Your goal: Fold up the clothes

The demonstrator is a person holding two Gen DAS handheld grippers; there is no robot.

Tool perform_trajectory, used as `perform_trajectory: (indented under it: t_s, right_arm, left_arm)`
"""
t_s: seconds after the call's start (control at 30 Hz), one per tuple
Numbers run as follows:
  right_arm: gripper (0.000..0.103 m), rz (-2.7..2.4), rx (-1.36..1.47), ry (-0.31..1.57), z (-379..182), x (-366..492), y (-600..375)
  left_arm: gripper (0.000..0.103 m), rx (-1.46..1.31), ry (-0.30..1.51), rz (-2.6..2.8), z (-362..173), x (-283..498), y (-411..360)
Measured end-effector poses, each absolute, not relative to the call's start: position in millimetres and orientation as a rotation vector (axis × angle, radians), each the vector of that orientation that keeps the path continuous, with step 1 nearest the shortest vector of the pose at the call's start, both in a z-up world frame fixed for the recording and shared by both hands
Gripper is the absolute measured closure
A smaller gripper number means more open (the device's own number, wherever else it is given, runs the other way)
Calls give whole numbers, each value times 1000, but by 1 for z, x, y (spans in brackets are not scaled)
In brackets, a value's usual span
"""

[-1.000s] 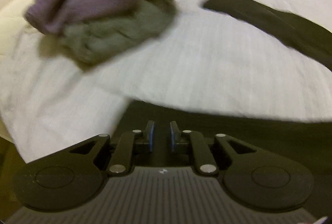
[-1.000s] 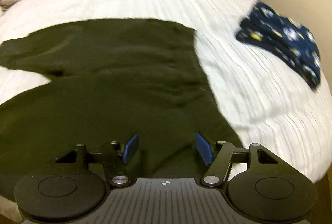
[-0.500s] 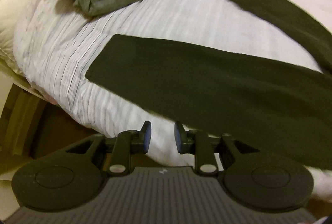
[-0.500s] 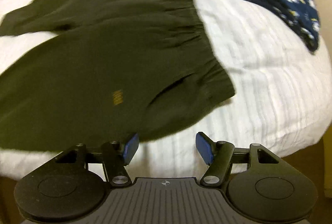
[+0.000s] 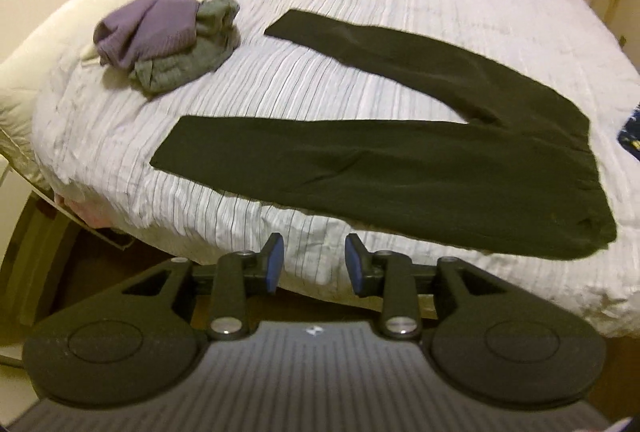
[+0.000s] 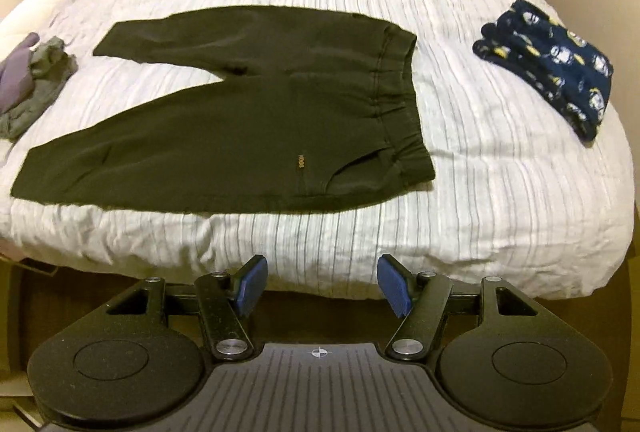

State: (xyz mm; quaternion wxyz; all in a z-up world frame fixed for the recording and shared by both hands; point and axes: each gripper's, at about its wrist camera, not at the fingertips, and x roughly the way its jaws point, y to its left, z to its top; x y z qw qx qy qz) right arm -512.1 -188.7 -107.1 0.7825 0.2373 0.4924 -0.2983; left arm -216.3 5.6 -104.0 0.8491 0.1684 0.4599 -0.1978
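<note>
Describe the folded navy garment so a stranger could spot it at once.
Start at the white striped bed. Right of the spread-out black trousers, near the bed's right edge, lies the folded navy garment. It alone is patterned, with white and yellow prints.

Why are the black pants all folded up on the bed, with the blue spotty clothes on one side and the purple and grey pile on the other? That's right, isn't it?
Not quite: the black pants are not folded. They lie spread flat with both legs apart, as the right wrist view shows. The rest is right: they are on the bed, with the blue spotty clothes on one side and the purple and grey pile on the other.
</note>
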Motion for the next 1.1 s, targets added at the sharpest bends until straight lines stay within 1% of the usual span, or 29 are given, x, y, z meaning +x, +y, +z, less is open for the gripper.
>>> perform_trajectory:
  t_s: [0.23,0.47,0.53,0.6,0.8,0.83,0.87,0.9,0.93,1.1]
  right_arm:
    - [38,-605,495,1042,-85,-523,-165]
    - [38,-587,504,1060,-87,-532,-147]
    - [38,-579,509,1066,-88,-533,-142]
    - [38,-573,509,1063,-86,-534,-136]
    - [38,-587,515,1031,-75,-536,-130]
    - [36,-590,515,1026,-74,-536,-129]
    - [24,-592,513,1022,-72,-537,-129]
    - [19,-593,510,1016,-71,-537,-128]
    - [16,-595,506,1008,-70,-537,-126]
    - [16,-587,490,998,-65,-535,-119]
  left_arm:
    - [70,347,950,-399,-89,-249,27]
    - [69,352,966,-392,-84,-264,41]
    - [68,352,952,-394,-79,-269,43]
    - [64,347,934,-396,-73,-272,44]
    - [60,346,884,-408,-56,-280,46]
    - [60,344,879,-410,-54,-281,46]
    - [60,342,876,-411,-53,-282,47]
    - [60,341,873,-414,-52,-283,48]
    - [60,340,872,-418,-51,-283,50]
    - [58,337,872,-431,-49,-287,53]
